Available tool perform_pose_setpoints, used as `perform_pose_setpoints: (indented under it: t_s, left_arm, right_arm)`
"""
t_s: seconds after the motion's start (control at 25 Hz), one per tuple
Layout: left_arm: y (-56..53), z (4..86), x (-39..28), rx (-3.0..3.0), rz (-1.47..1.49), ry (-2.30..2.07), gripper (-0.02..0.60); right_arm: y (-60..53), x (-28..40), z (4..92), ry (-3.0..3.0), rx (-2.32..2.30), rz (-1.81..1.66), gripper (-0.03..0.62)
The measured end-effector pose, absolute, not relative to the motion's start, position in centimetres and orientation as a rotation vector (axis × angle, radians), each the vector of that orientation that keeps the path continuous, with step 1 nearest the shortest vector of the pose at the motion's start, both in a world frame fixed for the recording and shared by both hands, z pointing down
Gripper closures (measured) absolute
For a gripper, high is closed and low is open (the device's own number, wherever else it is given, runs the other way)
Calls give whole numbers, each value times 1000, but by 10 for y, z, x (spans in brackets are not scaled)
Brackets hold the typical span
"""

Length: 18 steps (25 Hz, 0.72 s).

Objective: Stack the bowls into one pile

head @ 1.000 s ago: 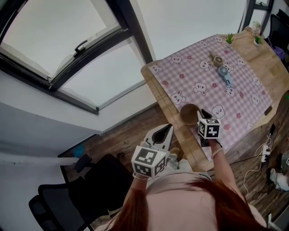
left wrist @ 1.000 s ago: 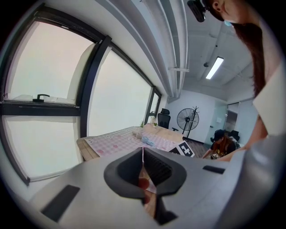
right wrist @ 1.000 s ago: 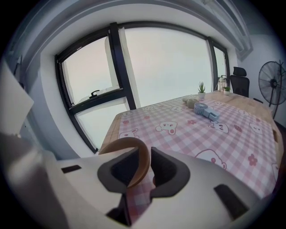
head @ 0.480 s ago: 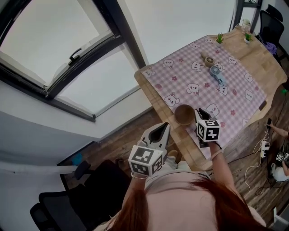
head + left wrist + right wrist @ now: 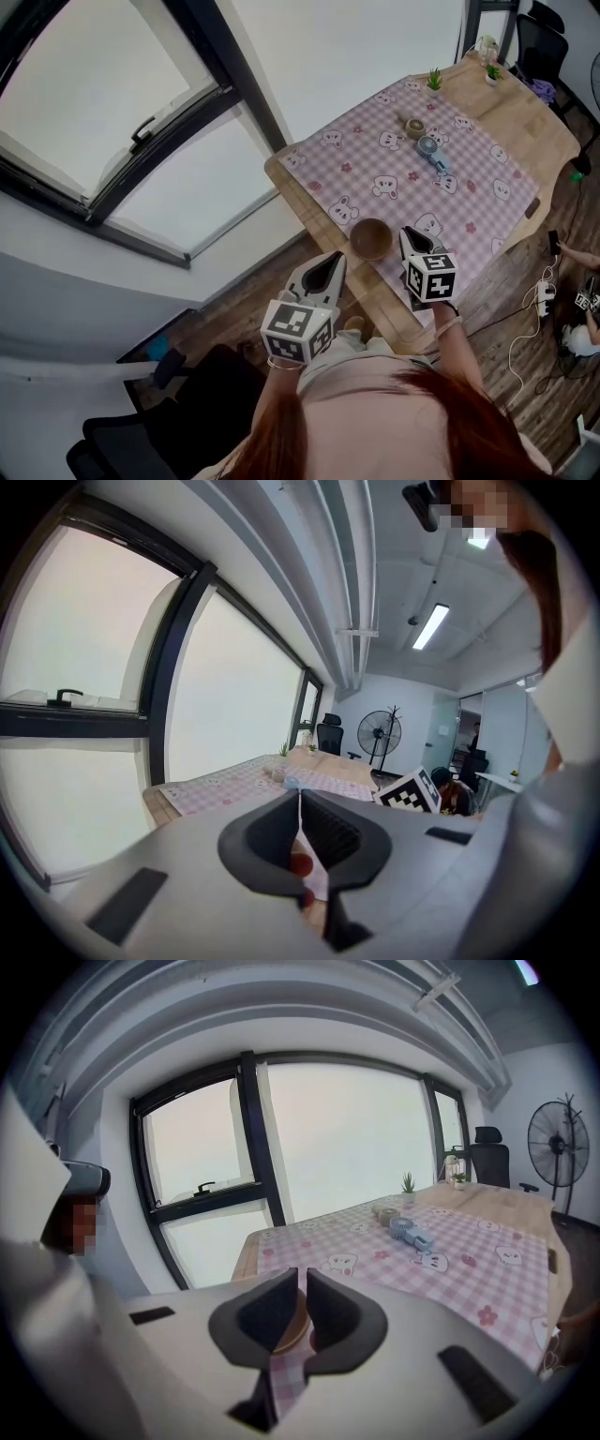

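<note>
Judging by its look, the brown bowl (image 5: pixel 371 238) is wooden, so light, stiff and not fragile, but its round wall is smooth and may slip; I would pinch it across the rim. The left tongs (image 5: pixel 327 266) are clenched on nothing, with the bowl ahead of them and to their right. The right tongs (image 5: pixel 412 242) have just been closing to a narrow slit, nothing is between them, and the bowl stands just ahead of their tips, a little to their left.
</note>
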<state>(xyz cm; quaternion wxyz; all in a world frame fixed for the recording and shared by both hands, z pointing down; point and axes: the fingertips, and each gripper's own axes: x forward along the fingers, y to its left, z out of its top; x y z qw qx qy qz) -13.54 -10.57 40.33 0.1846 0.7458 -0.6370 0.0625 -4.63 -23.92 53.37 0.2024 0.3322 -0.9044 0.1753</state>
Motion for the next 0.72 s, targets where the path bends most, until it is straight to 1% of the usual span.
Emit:
perform_pose_setpoints:
  t_s: [0.52, 0.72]
  left_arm:
    - [-111, 398, -120, 2161, 177, -1759, 569]
    - [-113, 397, -107, 2172, 182, -1759, 569]
  right_arm:
    - [-224, -13, 503, -2568, 1007, 446, 592]
    - [-219, 4, 489, -2593, 1020, 388, 594]
